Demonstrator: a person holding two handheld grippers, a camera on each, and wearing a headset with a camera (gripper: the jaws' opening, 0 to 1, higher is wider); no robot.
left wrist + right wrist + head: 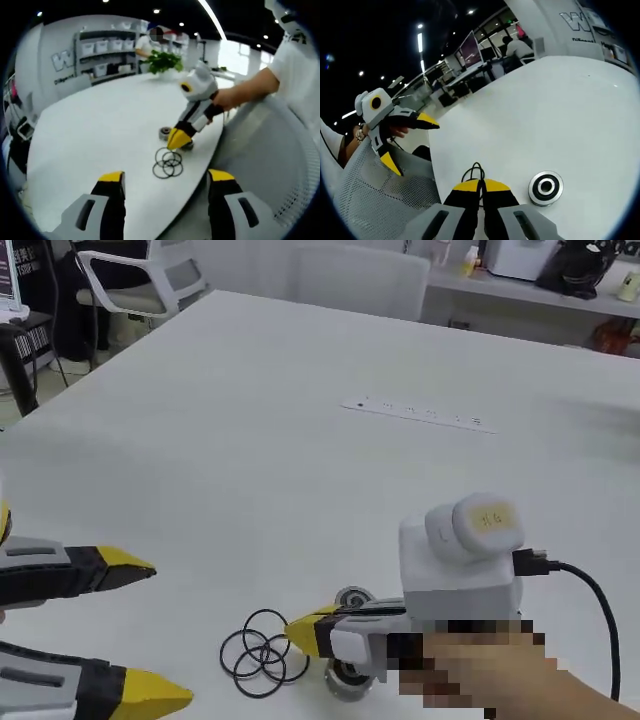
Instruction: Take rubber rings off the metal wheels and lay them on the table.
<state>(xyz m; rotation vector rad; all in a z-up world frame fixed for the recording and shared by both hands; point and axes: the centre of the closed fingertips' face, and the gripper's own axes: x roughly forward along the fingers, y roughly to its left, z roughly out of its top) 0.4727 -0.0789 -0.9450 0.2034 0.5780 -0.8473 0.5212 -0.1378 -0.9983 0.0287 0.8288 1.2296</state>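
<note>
Your left gripper [150,630] hangs at 8 o'clock in the head view, its jaws spread wide with nothing between them. At its 3 o'clock, a heap of loose rubber rings [262,650] lies on the white table [300,440]. Your right gripper [298,632] has its tips at the heap's 3 o'clock edge, clamped on one thin black ring [476,166]. One metal wheel [352,597] sits at 1 o'clock of those tips and a second wheel [345,678] at 5 o'clock.
</note>
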